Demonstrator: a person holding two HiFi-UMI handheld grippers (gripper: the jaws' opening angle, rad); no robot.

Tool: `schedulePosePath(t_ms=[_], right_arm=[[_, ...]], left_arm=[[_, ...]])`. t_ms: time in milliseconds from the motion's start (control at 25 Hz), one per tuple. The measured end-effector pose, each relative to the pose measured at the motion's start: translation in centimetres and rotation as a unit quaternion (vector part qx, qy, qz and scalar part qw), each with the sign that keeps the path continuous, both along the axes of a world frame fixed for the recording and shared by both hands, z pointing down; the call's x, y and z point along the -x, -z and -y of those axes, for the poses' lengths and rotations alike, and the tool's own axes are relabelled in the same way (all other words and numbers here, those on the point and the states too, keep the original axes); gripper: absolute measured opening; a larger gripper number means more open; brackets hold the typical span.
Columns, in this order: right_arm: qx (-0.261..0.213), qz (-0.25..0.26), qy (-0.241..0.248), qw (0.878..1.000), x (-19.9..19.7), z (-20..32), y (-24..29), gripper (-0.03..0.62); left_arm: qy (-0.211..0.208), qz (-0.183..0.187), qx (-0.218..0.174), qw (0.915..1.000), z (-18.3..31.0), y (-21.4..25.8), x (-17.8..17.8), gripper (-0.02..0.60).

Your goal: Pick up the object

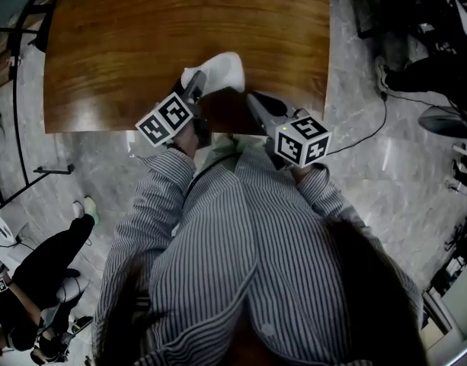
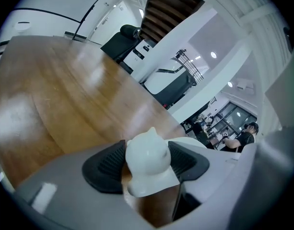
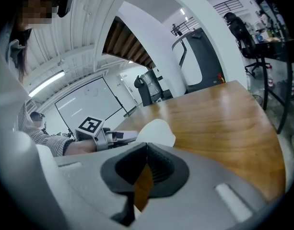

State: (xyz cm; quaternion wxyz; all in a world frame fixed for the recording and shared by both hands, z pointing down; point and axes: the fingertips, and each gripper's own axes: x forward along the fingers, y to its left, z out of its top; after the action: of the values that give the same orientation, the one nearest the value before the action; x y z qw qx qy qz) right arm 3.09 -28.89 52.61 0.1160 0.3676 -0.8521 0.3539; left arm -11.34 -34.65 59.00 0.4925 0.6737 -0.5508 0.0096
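A small white cat-shaped figure [image 2: 146,152] sits between the two dark ribbed pads [image 2: 106,164] of my left gripper [image 2: 146,164], which is shut on its sides. In the head view the white figure [image 1: 220,72] is over the near edge of the brown wooden table [image 1: 142,44], at the tip of the left gripper [image 1: 196,88]. My right gripper [image 1: 256,105] hovers just to its right, apart from it. Its pads meet with nothing between them [image 3: 147,169]. From the right gripper view the white figure [image 3: 156,132] shows with the left gripper [image 3: 119,137] beside it.
The table's front edge [image 1: 103,126] lies just ahead of the person's striped sleeves. A marble floor surrounds it. Another person crouches at lower left [image 1: 35,280]. Cables [image 1: 374,128] and dark equipment [image 1: 439,67] lie on the floor at right.
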Motion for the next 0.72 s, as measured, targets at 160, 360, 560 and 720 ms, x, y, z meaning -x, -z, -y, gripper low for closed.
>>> schedulePosePath(t_ms=[160,360,560,720], right_arm=[[-0.036,0.007,-0.017,0.999,-0.5,1.1,2.2,0.003],[-0.084,0.014,-0.056,0.995,-1.6,2.5,4.9,0.004],[-0.101,0.022,-0.065,0.993,-1.3,3.5,6.6,0.016],[-0.094,0.021,-0.048,0.994,-0.3,3.2,6.6,0.003]], left_arm=[[0.004,-0.008,-0.028,0.9996,0.2,2.1,0.5,0.287],[0.013,-0.024,-0.064,0.9976,0.0,5.1,1.1,0.287],[0.029,-0.049,-0.092,0.9941,-0.3,7.6,1.9,0.285],[0.038,-0.058,-0.1,0.9926,-0.9,8.3,2.4,0.285]])
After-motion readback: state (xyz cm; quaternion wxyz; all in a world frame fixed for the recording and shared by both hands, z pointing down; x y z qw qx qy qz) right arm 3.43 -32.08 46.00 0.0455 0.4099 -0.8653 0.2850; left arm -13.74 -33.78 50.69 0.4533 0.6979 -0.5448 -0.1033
